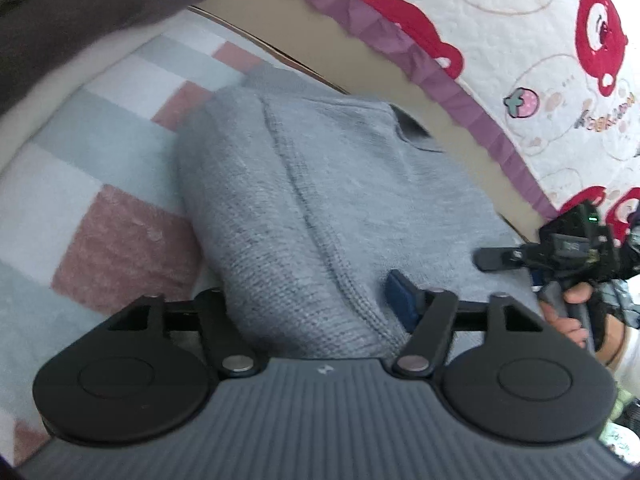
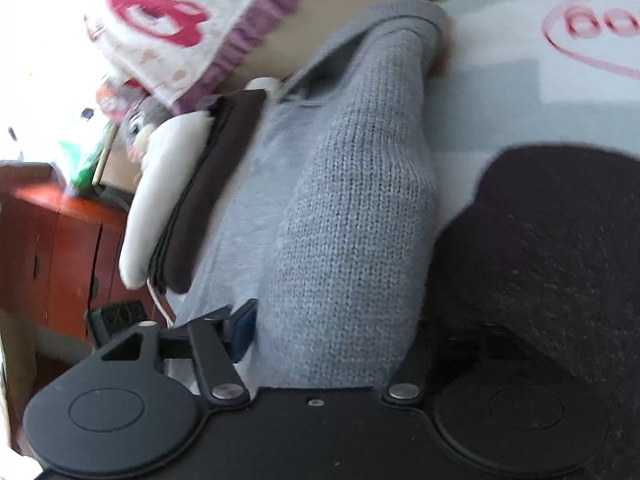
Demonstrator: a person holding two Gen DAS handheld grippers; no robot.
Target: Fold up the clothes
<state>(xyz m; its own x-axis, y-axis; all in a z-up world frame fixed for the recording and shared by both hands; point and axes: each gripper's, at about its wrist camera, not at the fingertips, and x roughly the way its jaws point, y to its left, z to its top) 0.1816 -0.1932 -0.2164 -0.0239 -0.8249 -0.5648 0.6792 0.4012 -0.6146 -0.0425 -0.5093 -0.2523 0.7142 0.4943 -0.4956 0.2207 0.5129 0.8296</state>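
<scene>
A grey knitted sweater (image 1: pixel 320 184) lies folded on a blanket (image 1: pixel 80 184) checked in pink, pale blue and white. My left gripper (image 1: pixel 308 288) stands wide at the sweater's near edge. A thick fold bulges between its jaws and hides the left finger, while the blue pad (image 1: pixel 400 300) of the right finger rests on the knit without squeezing it. In the right wrist view the same sweater (image 2: pixel 352 200) runs away as a long roll. My right gripper (image 2: pixel 340 316) straddles its near end with jaws apart; only the left pad (image 2: pixel 242 332) shows. A hand (image 1: pixel 568 320) holds that gripper (image 1: pixel 486 259) at the sweater's right side.
A dark garment (image 1: pixel 80 8) lies at the far left and fills the right of the right wrist view (image 2: pixel 540 248). A white quilt (image 1: pixel 520 32) with red bears and a purple frill borders the blanket. Folded dark cloth (image 2: pixel 212 176) rests on a white cushion (image 2: pixel 160 184) beside a red-brown cabinet (image 2: pixel 60 248).
</scene>
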